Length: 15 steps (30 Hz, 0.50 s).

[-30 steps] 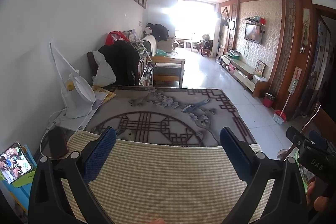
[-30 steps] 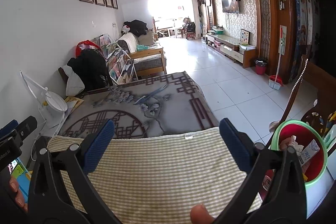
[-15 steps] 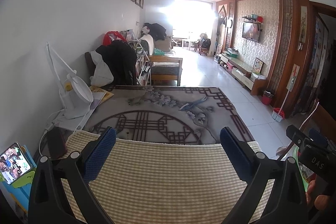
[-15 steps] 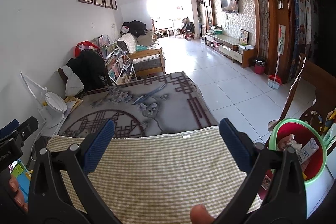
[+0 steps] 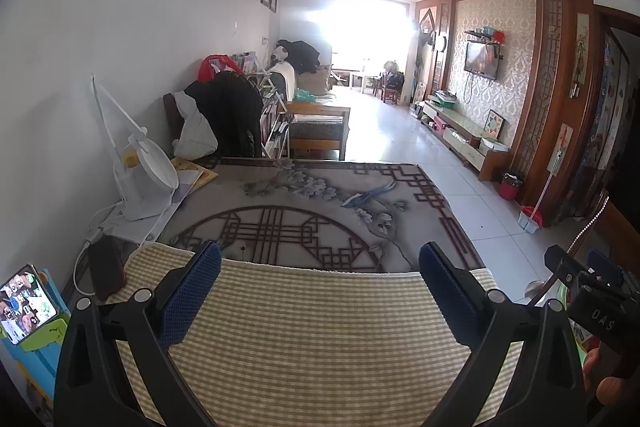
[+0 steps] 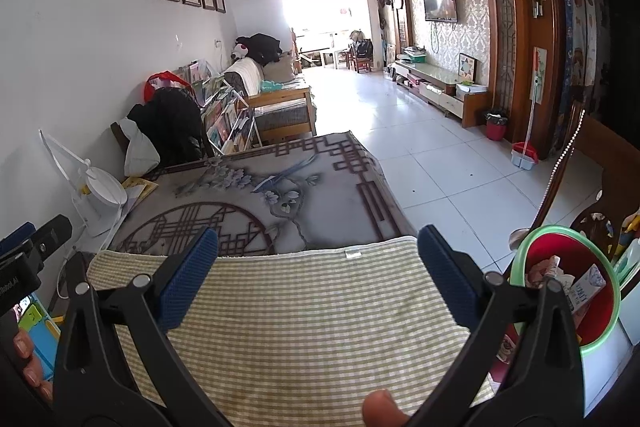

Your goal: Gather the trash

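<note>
Right of your right gripper [image 6: 318, 269], spread and empty, sits the trash bin [image 6: 600, 339] holding wrappers; your left gripper [image 5: 320, 279], equally spread, shows only its cut-off rim.

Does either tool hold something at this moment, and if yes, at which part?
Nothing is held. The left tool and the right tool are both open, with only the checked mat showing between their pads.
</note>
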Tool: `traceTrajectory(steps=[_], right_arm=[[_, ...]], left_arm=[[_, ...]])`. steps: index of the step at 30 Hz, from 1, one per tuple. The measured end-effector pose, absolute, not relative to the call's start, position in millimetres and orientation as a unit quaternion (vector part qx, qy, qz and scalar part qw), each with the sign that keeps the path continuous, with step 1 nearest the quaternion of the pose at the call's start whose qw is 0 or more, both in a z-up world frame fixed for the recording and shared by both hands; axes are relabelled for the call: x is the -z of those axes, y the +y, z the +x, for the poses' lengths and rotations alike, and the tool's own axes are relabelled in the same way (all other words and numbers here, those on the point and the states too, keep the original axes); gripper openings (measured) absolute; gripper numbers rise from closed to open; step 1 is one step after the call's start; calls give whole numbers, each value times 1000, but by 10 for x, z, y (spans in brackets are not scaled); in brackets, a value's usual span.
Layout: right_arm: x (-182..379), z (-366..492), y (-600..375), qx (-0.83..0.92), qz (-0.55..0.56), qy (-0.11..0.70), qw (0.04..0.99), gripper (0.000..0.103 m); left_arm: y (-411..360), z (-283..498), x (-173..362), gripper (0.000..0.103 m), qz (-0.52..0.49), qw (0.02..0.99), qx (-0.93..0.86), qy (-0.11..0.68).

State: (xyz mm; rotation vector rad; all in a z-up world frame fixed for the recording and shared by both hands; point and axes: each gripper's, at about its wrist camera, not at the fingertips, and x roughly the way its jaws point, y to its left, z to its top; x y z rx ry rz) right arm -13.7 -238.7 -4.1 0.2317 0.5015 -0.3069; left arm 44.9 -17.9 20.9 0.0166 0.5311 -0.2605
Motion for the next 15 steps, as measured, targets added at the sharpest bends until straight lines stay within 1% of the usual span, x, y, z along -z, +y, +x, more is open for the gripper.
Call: traceTrajectory(steps=[5,8,11,15], right_arm=[[79,-120,-2386,145,113,255,949,98],[186,-36,-2374,130,106,281,945,98],[471,138,-2384,110,98,322,935,98],[1114,522,-2436,104,66,389,913,98]], left_arm=[[-195,407,-170,95,4,954,136,266],[-184,431,-105,95,-8,950,129,284],[-121,498,18,95,-28,938,132,319],[25,444,214,95,-23,937,97,335]])
